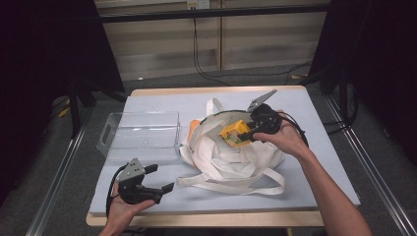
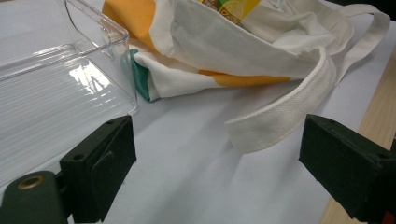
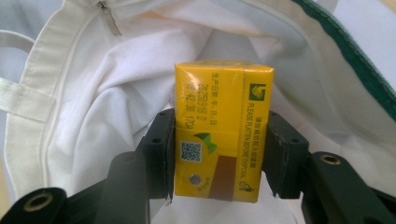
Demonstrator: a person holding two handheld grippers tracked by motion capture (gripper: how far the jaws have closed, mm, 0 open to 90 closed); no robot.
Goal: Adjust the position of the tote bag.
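High view: the right gripper (image 1: 244,135) is clamped on a yellow drink carton (image 1: 233,133) and holds it just over the open mouth of the white tote bag (image 1: 231,157), which lies slumped near the middle of the desk (image 1: 295,191). The carton is tilted, one end lower, which fits either a lift out of the bag or a lowering into it; I cannot tell which. The right forearm comes in from the desk's near right corner, and the hand wraps the gripper body from behind and points it toward the left edge. A clear plastic bin (image 1: 140,133) stands empty toward the left edge, touching the bag's side, a likely place for the bag's contents. The left gripper (image 1: 161,179) rests low by the near edge, jaws spread wide with nothing between them, the hand cupped beneath it.

Left gripper view: the 2 black jaws stand well apart over bare desk. A loop of the bag's strap (image 2: 285,114) lies between and just beyond them, untouched. The bin's corner (image 2: 119,60) is at the left, close to the bag's orange and green print. This gripper looks parked, ready to steady the bag if needed.

Right gripper view: the 2 jaws press the carton's (image 3: 222,140) opposite narrow sides near its lower half, holding it squarely with its printed face toward the camera. The bag's white lining (image 3: 107,116) surrounds it behind.
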